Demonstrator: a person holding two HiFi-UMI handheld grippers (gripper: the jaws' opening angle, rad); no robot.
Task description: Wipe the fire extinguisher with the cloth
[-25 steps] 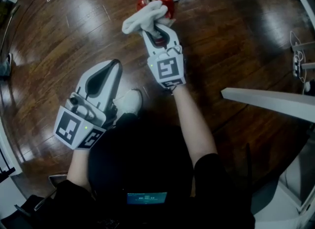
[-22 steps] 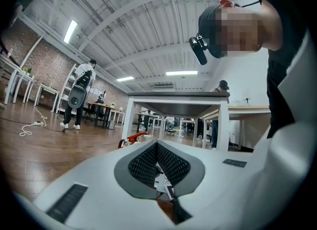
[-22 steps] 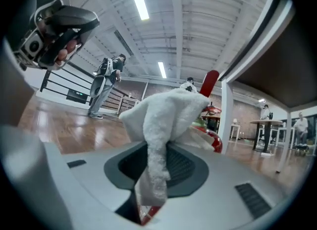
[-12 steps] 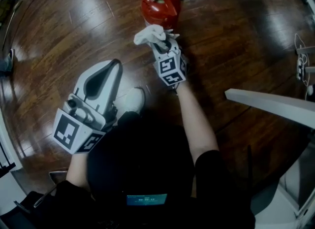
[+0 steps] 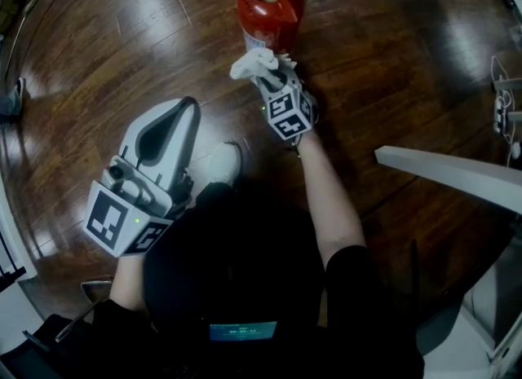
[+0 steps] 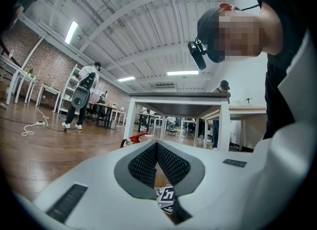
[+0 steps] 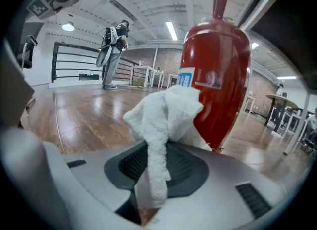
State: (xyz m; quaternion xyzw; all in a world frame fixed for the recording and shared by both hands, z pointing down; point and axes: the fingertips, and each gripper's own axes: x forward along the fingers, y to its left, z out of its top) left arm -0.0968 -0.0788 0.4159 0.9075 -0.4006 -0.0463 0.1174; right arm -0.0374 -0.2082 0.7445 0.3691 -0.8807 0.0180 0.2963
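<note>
fire extinguisher [image 5: 269, 6] partly hidden behind cloth [image 5: 253, 64] pinched by right gripper [image 5: 274, 74]; left gripper [image 5: 191, 107] pressed together, empty.

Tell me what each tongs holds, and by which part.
Right tongs pinch the white cloth by its lower end; the bunched top is free. Left tongs are shut on nothing.
</note>
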